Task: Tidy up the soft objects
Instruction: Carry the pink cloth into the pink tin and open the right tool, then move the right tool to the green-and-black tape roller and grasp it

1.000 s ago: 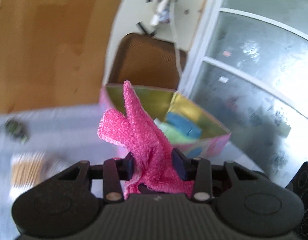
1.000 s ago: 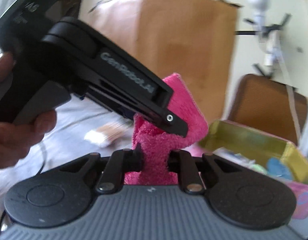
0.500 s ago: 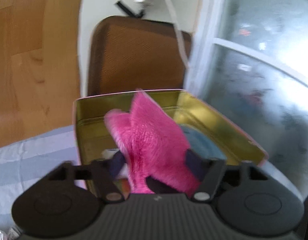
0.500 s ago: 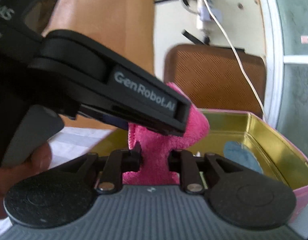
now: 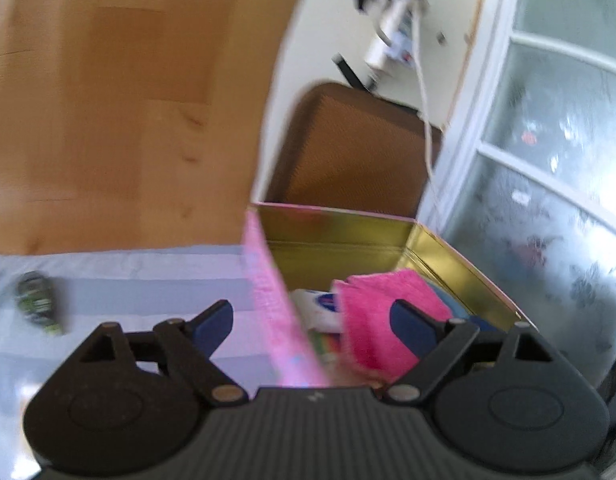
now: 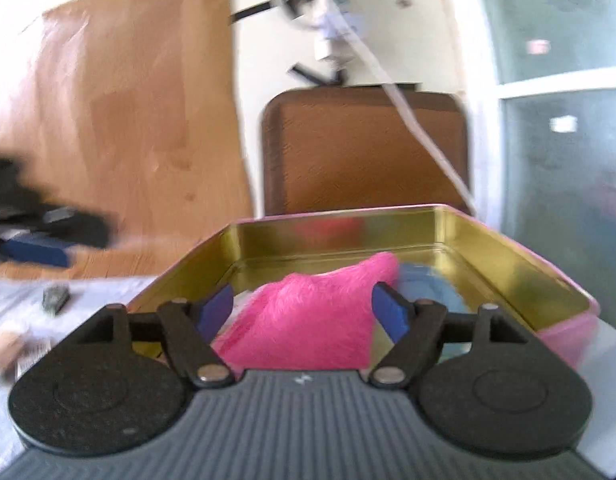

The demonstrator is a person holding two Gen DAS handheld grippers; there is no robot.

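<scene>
While both claws stand over the tin, findings are as follows.
Left gripper [image 5: 311, 320]: jaws spread wide, just been opening; they straddle the tin's pink side wall, nothing pinched.
Right gripper [image 6: 304, 306]: jaws spread, just been opening; pink cloth lies between them, pads not pressing it.
Pink cloth [image 6: 311, 316]: released, lying inside the tin, partly over a blue item [image 6: 431, 286].
Tin [image 6: 503, 248]: open, gold inside, pink outside, on the striped tablecloth [image 5: 148, 284].
Background: brown chair back [image 6: 363, 152] behind the tin.
</scene>
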